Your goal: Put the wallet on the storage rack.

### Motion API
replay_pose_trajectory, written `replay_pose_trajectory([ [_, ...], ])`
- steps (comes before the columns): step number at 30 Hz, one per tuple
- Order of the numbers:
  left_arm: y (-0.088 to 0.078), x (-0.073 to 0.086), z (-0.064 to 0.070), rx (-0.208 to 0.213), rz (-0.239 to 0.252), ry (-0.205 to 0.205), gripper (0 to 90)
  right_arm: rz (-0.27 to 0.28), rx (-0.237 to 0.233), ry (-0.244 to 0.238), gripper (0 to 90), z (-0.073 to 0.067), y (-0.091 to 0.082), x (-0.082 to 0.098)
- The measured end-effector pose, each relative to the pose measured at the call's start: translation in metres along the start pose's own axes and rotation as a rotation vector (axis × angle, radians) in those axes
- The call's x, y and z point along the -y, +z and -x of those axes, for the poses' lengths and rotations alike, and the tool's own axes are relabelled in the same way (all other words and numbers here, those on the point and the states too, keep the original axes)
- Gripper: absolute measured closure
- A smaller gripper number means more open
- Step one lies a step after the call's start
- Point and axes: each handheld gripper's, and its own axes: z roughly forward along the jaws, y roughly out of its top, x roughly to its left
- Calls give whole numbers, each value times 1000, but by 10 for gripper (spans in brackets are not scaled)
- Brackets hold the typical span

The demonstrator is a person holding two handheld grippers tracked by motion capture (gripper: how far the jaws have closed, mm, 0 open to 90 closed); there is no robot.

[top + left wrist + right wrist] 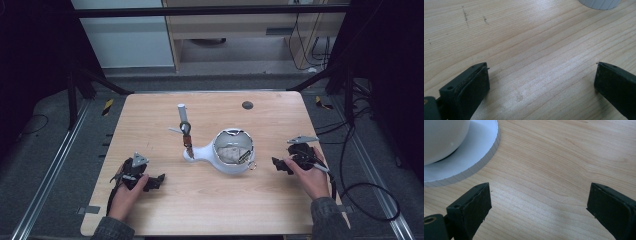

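White globe stand (231, 156) between 2 tongs

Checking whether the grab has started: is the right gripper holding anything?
No, the right gripper has its jaws wide apart over bare table, beside the white bowl.

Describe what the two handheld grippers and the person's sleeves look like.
Both are black. The left gripper and right gripper each carry a grey three-cornered plate on top and trail a dark cable. Up close, the left gripper's fingers and the right's are blocky black wedges with flat, matte pads and small screw holes. The person's sleeves are grey, heathered fabric.
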Motion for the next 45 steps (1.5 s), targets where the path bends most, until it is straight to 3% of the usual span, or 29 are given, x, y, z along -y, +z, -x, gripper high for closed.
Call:
replay_pose_trajectory([
  [23, 0, 0, 0, -1, -2, 1, 0, -43, 8, 12, 51, -5, 32, 14],
  [45, 0, 0, 0, -1, -2, 1, 0, 33, 23, 46, 21, -9, 36, 21],
])
